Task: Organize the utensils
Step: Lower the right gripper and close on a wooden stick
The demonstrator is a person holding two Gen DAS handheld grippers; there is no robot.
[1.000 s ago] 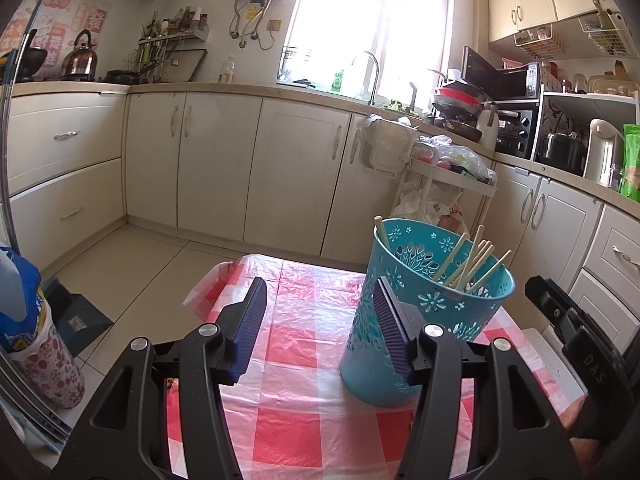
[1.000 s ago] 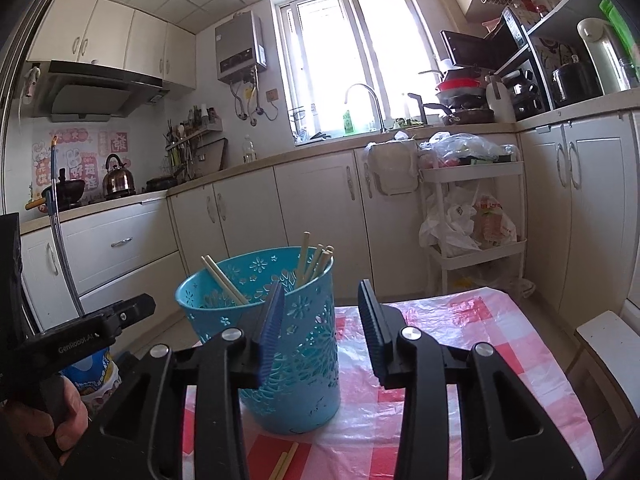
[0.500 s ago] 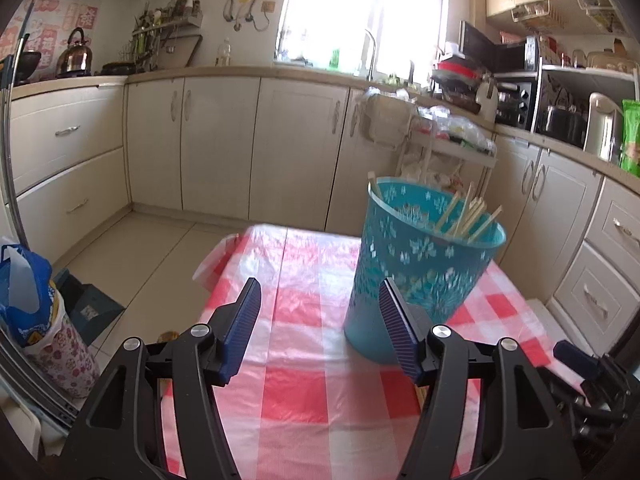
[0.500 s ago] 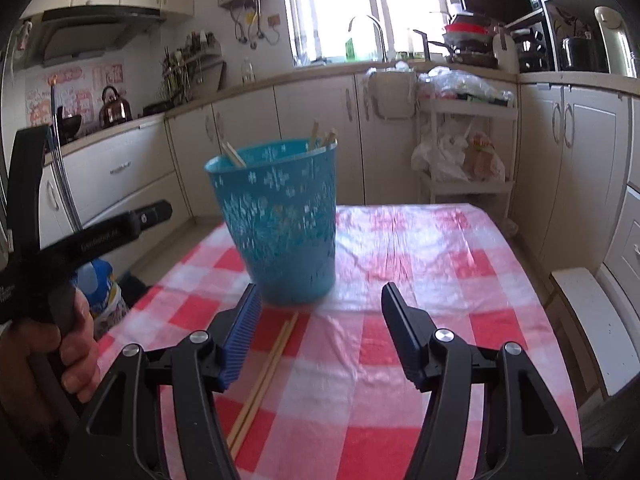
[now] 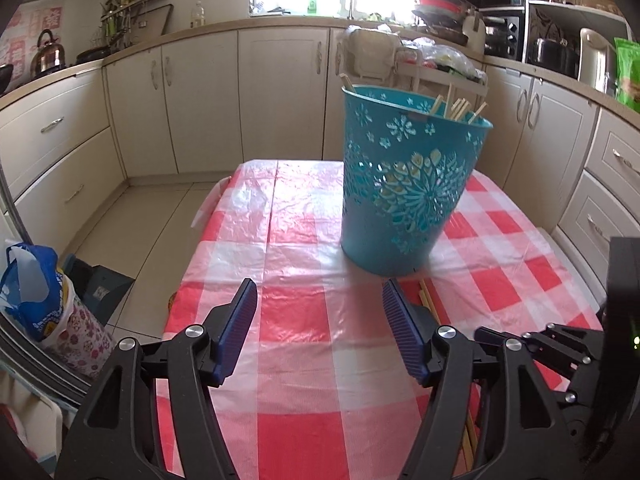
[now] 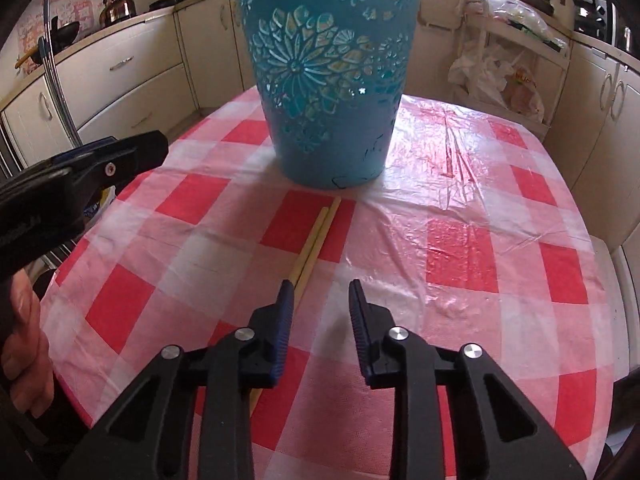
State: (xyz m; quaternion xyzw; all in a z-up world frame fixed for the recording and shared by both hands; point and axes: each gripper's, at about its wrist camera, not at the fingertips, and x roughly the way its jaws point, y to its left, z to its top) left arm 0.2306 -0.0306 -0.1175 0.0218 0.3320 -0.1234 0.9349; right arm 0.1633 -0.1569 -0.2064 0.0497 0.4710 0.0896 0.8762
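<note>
A teal perforated basket (image 5: pixel 404 184) stands on the red-and-white checked tablecloth (image 5: pixel 304 320) and holds several wooden chopsticks (image 5: pixel 456 108). It also shows in the right wrist view (image 6: pixel 328 76). A pair of chopsticks (image 6: pixel 316 240) lies flat on the cloth in front of the basket; in the left wrist view a short piece (image 5: pixel 426 298) shows beside the right finger. My right gripper (image 6: pixel 320 292) is open, low over the cloth, its left finger over the chopsticks' near part. My left gripper (image 5: pixel 316 300) is open and empty, short of the basket.
Cream kitchen cabinets (image 5: pixel 200 96) and a counter ring the table. A blue bag (image 5: pixel 36 284) stands on the floor at the left. A white rack with plastic bags (image 6: pixel 508 76) stands behind the table. The cloth's far edge (image 5: pixel 280 166) drops to the tiled floor.
Both grippers have tilted down and drawn back from the basket. The right gripper has dropped close to the cloth over the lying chopsticks and its jaws have narrowed.
</note>
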